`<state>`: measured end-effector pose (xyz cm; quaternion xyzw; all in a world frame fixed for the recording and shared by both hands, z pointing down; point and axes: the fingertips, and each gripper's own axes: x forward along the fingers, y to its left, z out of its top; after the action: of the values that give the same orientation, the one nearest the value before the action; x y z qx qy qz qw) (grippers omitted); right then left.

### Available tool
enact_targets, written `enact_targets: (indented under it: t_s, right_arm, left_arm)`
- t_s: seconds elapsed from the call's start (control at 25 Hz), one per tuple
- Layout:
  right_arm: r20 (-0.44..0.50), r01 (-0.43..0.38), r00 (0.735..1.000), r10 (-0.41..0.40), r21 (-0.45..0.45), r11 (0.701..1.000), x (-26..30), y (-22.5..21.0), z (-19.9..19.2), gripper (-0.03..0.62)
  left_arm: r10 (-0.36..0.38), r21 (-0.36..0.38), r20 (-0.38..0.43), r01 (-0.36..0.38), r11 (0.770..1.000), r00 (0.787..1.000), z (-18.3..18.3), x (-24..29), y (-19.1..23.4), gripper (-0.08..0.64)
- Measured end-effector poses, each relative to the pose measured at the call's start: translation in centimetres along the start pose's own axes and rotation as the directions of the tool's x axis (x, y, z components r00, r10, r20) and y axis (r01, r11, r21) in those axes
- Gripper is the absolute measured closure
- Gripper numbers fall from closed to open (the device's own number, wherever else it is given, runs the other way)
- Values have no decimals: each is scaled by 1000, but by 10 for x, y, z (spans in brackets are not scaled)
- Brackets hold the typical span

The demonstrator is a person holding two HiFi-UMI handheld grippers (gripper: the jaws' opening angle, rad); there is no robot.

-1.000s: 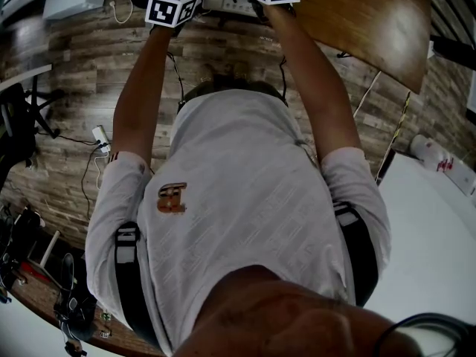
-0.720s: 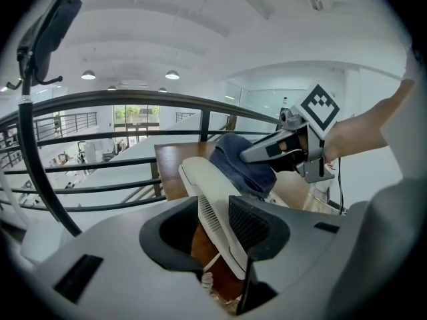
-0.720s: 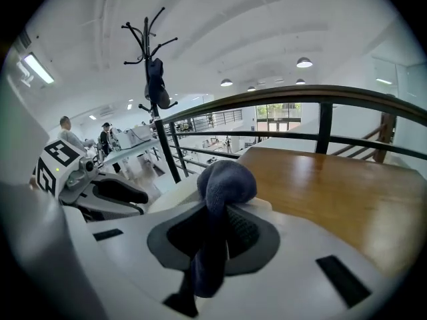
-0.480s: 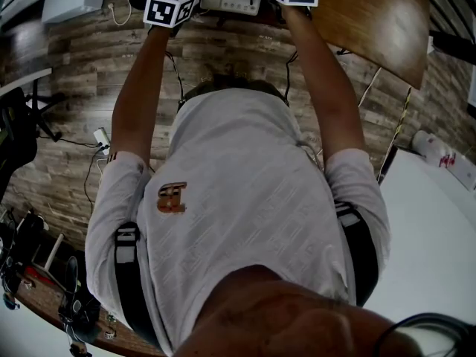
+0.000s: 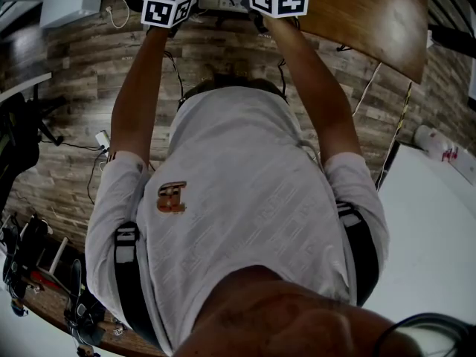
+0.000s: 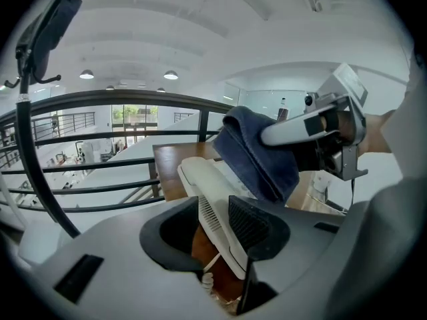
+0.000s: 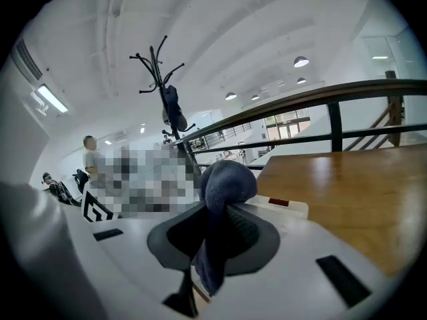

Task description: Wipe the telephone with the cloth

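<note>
At the wooden table (image 7: pixel 347 192) by a railing (image 7: pixel 320 95), the left gripper (image 6: pixel 217 232) clamps the telephone (image 6: pixel 203 182), the right gripper (image 7: pixel 213 235) the cloth (image 7: pixel 223 182).

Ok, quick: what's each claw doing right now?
The left claw is closed on the edge of the white telephone.
The right claw is closed on the blue cloth.

A pale short-sleeved shirt (image 5: pixel 245 192) with a fine woven texture covers the torso, with a small orange-brown emblem (image 5: pixel 171 198) on its chest and dark straps (image 5: pixel 126 266) down both sides. The left gripper (image 6: pixel 213 225) and right gripper (image 7: pixel 213 235) have smooth grey shells and dark ribbed pads (image 6: pixel 250 223) — and each carries a cube (image 5: pixel 169 7) of black-and-white square markers.
</note>
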<state>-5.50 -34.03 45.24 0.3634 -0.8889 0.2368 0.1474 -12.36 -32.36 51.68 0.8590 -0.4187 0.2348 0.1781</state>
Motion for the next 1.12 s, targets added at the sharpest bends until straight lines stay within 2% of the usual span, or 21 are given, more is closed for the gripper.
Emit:
enact_targets:
  t_s: [0.12, 0.2, 0.44, 0.76, 0.96, 1.12]
  right_arm:
    - [-17, -40, 999, 41, 22, 999, 12, 20, -7, 520]
    - [-47, -40, 998, 41, 31, 999, 21, 25, -18, 520]
    - [-123, 63, 991, -61, 10, 998, 26, -1, -43, 520]
    - [-173, 193, 966, -191, -8, 981, 2, -57, -68, 520]
    - [-174, 240, 956, -238, -7, 971, -17, -75, -73, 520]
    - [-152, 242, 960, -237, 13, 970, -30, -72, -69, 520]
  left_arm:
    - [-4, 0, -1, 4, 1000, 1000, -1, -1, 1, 417]
    - [-7, -1, 0, 7, 1000, 1000, -2, -2, 2, 417]
    - [-10, -1, 1, 10, 1000, 1000, 0, -4, 3, 417]
    - [-12, -4, 8, 12, 1000, 1000, -1, -2, 4, 417]
    - [-17, -2, 11, 17, 1000, 1000, -3, -5, 8, 417]
    - [-20, -1, 14, 20, 1000, 1000, -4, -6, 9, 417]
